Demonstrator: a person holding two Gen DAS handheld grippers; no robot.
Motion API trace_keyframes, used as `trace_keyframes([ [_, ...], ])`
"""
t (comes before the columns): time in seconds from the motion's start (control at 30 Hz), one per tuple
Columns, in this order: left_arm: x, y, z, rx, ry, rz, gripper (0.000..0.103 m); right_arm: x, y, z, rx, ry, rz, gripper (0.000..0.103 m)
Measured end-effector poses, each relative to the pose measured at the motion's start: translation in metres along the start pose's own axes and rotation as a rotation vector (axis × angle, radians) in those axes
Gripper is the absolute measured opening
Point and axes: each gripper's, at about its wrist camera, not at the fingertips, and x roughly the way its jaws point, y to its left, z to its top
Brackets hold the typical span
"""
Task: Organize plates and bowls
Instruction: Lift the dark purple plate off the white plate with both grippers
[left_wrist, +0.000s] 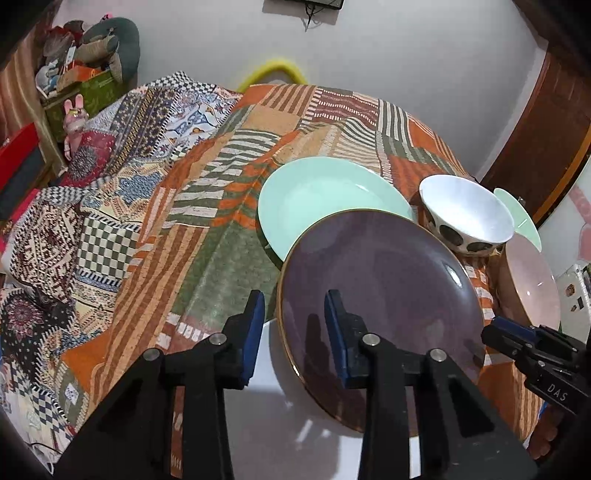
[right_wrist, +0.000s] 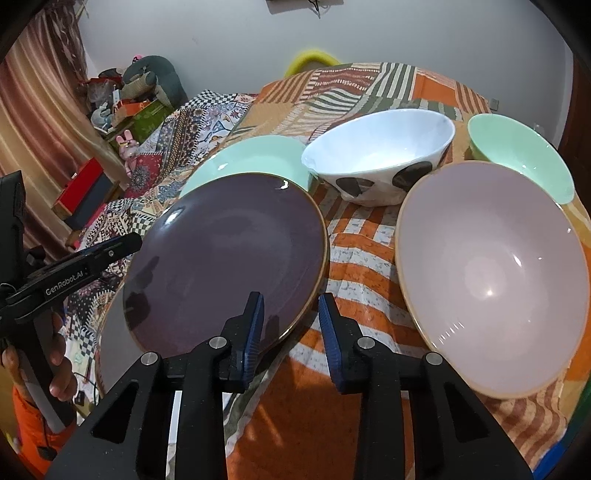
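A dark purple plate (left_wrist: 380, 291) (right_wrist: 225, 258) lies near me on the patterned cloth, overlapping a mint green plate (left_wrist: 325, 199) (right_wrist: 255, 158) behind it. A white bowl with dark spots (left_wrist: 465, 210) (right_wrist: 380, 158), a pink bowl (left_wrist: 532, 280) (right_wrist: 491, 269) and a small green bowl (left_wrist: 517, 214) (right_wrist: 521, 155) stand to the right. My left gripper (left_wrist: 295, 332) is open, its fingers straddling the purple plate's near left rim. My right gripper (right_wrist: 291, 328) is open, straddling that plate's near right rim.
A patchwork bedspread (left_wrist: 122, 206) covers the bed to the left. Boxes and stuffed toys (left_wrist: 81, 55) are piled at the far left by a curtain. A white surface (left_wrist: 277, 424) lies under the purple plate's near edge. A wooden door (left_wrist: 546, 122) stands at the right.
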Motion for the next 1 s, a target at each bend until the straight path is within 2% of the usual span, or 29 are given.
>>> trace_keyframes([
  [0.5, 0.029, 0.007, 0.004, -0.025, 0.053, -0.023, 0.026, 0.021, -0.001, 0.007, -0.003, 0.034, -0.017, 0.024],
  [0.6, 0.029, 0.009, 0.004, -0.029, 0.052, -0.026, 0.026, 0.027, -0.009, 0.008, 0.046, 0.055, 0.029, 0.024],
  [0.87, 0.028, 0.008, 0.005, -0.015, 0.051, -0.023, 0.024, 0.025, -0.006, 0.008, 0.033, 0.039, 0.016, 0.024],
  [1.0, 0.023, 0.01, 0.003, -0.038, 0.061, -0.063, 0.024, 0.022, -0.005, 0.008, 0.028, 0.038, 0.006, 0.024],
])
